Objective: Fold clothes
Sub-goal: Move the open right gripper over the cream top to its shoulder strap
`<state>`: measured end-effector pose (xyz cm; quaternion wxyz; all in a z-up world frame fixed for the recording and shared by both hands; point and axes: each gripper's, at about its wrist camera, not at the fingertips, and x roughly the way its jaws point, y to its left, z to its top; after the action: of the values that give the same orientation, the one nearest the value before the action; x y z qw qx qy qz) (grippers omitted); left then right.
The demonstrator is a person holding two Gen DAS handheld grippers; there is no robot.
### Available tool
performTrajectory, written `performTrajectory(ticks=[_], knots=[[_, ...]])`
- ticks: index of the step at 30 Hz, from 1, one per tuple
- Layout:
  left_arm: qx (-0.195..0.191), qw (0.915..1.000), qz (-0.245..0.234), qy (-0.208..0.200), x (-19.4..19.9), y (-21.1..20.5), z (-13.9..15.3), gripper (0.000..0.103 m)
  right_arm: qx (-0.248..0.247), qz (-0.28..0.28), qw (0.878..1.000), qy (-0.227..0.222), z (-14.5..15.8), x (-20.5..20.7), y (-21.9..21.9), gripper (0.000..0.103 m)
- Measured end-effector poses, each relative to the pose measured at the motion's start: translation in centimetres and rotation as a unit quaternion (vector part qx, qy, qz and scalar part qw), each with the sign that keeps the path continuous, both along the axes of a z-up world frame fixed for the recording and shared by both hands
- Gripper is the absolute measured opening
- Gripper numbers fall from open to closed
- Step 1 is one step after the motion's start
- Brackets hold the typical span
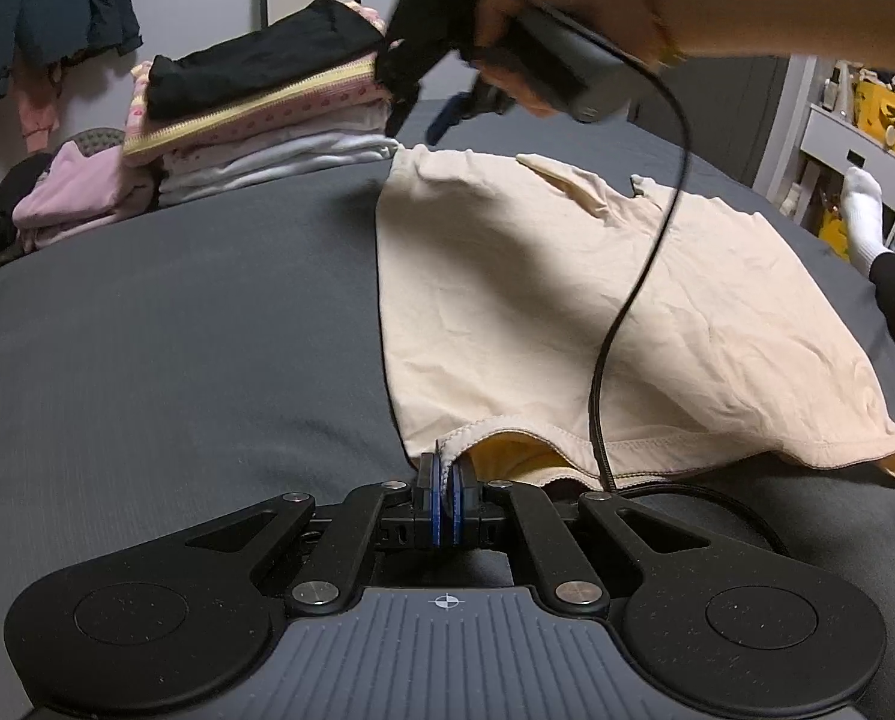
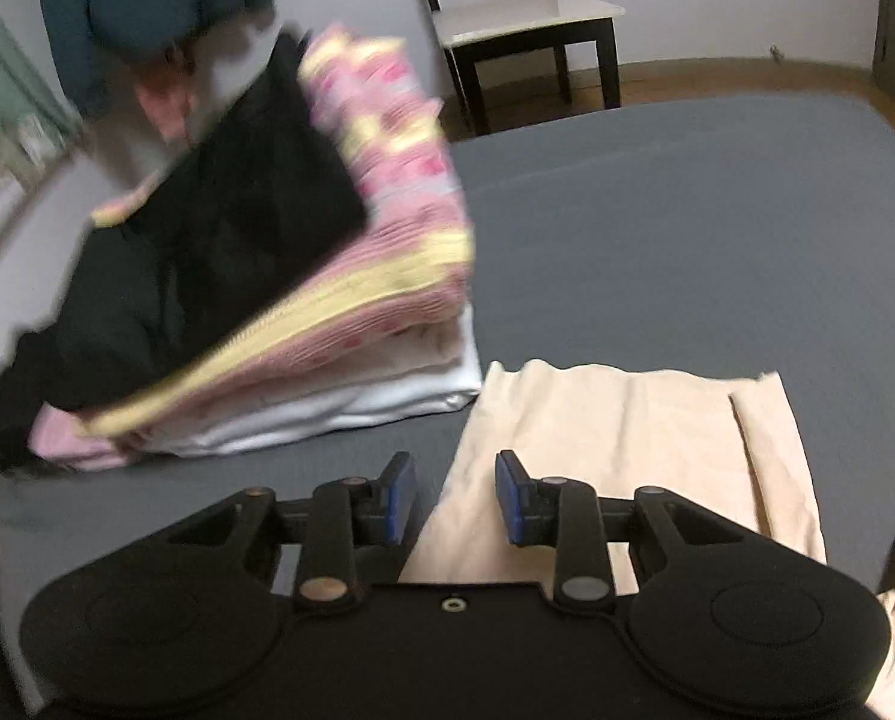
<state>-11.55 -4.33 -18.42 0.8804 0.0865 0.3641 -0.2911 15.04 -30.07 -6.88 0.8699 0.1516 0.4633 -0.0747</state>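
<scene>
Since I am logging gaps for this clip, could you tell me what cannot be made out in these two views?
- Left wrist view: the cream garment's hem beyond the shut left gripper is hidden by its pads.
- Left wrist view: the right gripper, its jaws apart, is motion-blurred.
- Right wrist view: the stack of folded clothes is blurred; its lower layers cannot be identified.

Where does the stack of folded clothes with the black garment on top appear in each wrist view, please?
Left wrist: the stack of folded clothes sits upper left, on the far side of the grey bed.
Right wrist: the stack fills the left half, blurred.
Shared landmark: the cream garment, whose corner lies close beside the stack's base.
</scene>
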Motion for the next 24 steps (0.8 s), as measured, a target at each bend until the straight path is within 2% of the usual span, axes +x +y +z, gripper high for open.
performTrajectory(ticks=[4, 6, 7, 8, 12, 16, 21, 24], knots=[[-0.003, 1.0, 0.001, 0.002, 0.1, 0.0, -0.1, 0.002, -0.056, 0.001, 0.998, 0.037, -1.6, 2.1, 1.5, 0.027], [-0.005, 1.0, 0.001, 0.003, 0.1, 0.1, -0.1, 0.002, -0.065, -0.009, 0.996, 0.053, -2.5, 2.6, 1.6, 0.02], [-0.006, 1.0, 0.001, 0.003, 0.1, 0.1, -0.1, 0.002, -0.062, -0.013, 0.997, 0.05, -2.6, 2.5, 1.3, 0.009], [-0.008, 1.0, 0.001, 0.004, 0.2, 0.1, -0.1, 0.002, -0.048, -0.017, 0.998, 0.044, -2.6, 2.2, 0.7, 0.003], [-0.01, 0.9999, 0.002, 0.006, 0.2, 0.2, 0.0, 0.002, 0.031, -0.044, 0.998, 0.009, -2.3, 0.3, -2.5, 0.002], [-0.01, 0.9999, 0.0, 0.004, 0.2, 0.2, 0.2, 0.002, 0.121, -0.104, 0.987, -0.033, -2.7, -3.2, -7.2, 0.002], [-0.005, 1.0, -0.005, 0.003, 0.1, 0.0, 0.1, 0.002, 0.181, -0.165, 0.969, -0.036, -4.5, -6.1, -11.2, 0.01], [-0.005, 1.0, -0.005, 0.003, 0.2, 0.0, 0.1, 0.002, 0.182, -0.169, 0.967, -0.058, -4.0, -6.9, -11.7, 0.035]])
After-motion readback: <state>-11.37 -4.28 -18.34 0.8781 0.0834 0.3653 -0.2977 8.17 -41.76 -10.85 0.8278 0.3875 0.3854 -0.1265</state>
